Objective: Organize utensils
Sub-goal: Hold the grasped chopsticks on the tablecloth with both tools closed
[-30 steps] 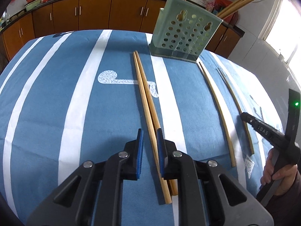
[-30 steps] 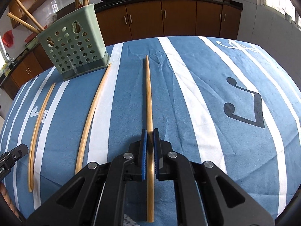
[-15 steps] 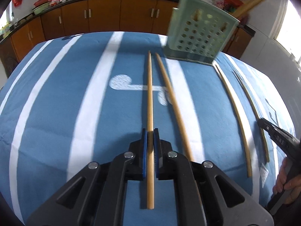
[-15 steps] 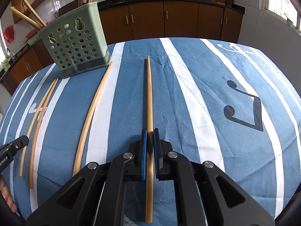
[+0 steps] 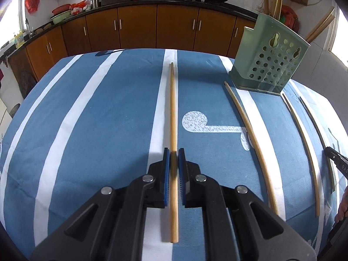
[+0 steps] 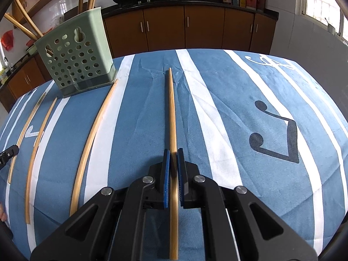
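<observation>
Left wrist view showed the left tongs [image 5: 173, 152] clamped on a wooden chopstick [image 5: 173, 113] that pointed away along a white stripe of the blue striped cloth [image 5: 108, 130] on the surface. To the right of the held stick, three loose chopsticks [image 5: 253, 134] lay on the cloth in front of the green perforated holder [image 5: 269, 65], which already contained upright chopsticks. Only this view showed the white note mark [image 5: 195, 122] and a person's fingers [image 5: 342, 204] at the right edge.

Right wrist view showed the right tongs [image 6: 172, 154] clamped on another chopstick [image 6: 171, 117], with the holder [image 6: 76, 61] to its upper left. Only this view showed the black note print [image 6: 274, 134], right of the held stick.
</observation>
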{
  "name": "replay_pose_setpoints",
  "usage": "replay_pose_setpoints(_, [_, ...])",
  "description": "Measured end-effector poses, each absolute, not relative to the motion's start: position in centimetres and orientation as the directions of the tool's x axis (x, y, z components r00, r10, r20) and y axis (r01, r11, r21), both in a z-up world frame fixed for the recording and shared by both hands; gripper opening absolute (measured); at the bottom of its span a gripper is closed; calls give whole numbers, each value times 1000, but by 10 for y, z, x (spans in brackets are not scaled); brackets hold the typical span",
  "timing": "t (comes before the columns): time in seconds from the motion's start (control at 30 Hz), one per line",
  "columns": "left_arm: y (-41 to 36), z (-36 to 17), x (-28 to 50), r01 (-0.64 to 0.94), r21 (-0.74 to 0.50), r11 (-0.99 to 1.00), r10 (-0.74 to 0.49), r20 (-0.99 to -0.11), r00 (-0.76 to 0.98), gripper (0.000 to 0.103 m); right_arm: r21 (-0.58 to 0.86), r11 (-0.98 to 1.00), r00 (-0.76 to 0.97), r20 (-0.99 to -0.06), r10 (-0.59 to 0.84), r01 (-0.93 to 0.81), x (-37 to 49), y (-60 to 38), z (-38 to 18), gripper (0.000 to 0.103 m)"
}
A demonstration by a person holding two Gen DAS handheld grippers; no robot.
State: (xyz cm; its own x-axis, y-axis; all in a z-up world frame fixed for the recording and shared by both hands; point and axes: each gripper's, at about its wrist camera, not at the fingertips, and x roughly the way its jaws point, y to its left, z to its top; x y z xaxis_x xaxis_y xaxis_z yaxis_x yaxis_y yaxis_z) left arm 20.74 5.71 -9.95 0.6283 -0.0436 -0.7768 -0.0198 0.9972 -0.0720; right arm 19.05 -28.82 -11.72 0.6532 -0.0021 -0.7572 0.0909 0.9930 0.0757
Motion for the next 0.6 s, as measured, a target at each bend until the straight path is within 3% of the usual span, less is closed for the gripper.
replay_pose_setpoints(0.6, [65, -101, 208, -22, -142, 990, -97, -771, 629, 10, 108, 990, 655, -755, 24, 88, 189, -291, -116, 8])
